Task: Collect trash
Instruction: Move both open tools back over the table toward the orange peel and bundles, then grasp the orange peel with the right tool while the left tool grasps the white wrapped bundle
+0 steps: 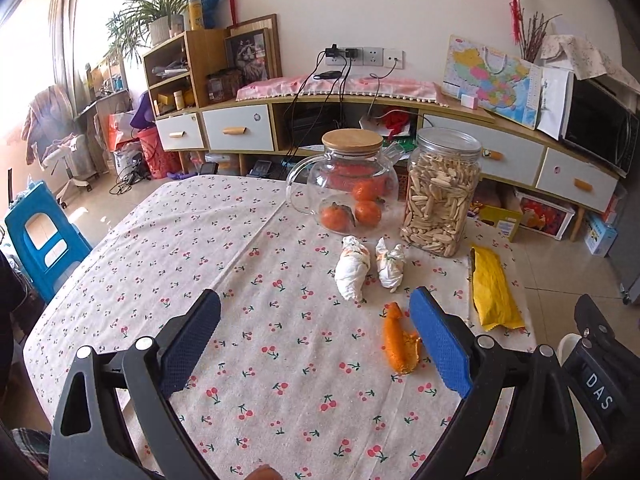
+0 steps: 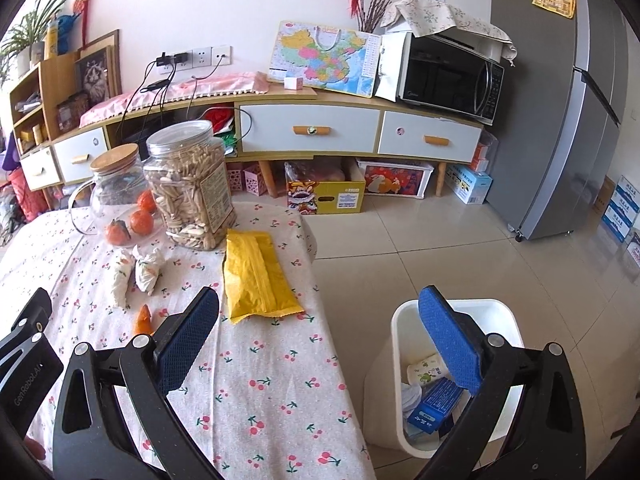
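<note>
Both jaws released and empty; peel [image 1: 400, 340] lies just inside left gripper's [image 1: 316, 344] right jaw, long axis pointing ahead, nearer than right gripper [image 2: 328, 340].

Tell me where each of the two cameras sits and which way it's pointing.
Left wrist: on the left gripper, low over the table, facing the sideboard; open jaws and part of the other gripper show.
Right wrist: on the right gripper, above the table edge, open jaws straddling cloth and the white bin.
Shared: yellow packet, orange peel, two tissue wads.
</note>
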The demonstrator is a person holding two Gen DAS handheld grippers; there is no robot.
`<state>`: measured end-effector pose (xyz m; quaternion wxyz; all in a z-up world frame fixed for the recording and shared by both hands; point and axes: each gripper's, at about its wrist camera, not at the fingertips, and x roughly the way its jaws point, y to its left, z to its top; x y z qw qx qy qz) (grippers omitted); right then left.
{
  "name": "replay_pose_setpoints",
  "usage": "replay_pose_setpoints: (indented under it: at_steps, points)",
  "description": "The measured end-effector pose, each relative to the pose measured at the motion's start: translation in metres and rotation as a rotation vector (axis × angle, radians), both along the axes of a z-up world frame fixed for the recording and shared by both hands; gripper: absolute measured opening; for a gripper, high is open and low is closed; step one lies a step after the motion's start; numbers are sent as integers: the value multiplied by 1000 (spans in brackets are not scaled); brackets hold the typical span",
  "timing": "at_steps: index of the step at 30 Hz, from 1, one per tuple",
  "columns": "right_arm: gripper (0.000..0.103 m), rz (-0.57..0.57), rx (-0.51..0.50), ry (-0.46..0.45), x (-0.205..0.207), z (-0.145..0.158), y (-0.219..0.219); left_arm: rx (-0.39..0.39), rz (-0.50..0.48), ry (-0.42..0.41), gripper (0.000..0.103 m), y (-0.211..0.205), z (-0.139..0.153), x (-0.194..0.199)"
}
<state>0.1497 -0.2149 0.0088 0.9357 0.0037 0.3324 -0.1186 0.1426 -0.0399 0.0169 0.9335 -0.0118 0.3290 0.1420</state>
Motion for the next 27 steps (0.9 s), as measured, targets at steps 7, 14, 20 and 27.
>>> replay_pose_setpoints:
  at_steps: [7,14,20,27]
  points:
    - [96,129,30,114,25,-31,39,0,64,21,93,44,-11,3]
    - [96,278,57,193,40,-57,78,-42,124,50,93,84,-25,7]
    - [83,369,123,279,53,-85,99,-67,145,70,93,105,-31,11]
    - [65,384,133,256,61,-94,105,-99,132,107,93,112,-45,22]
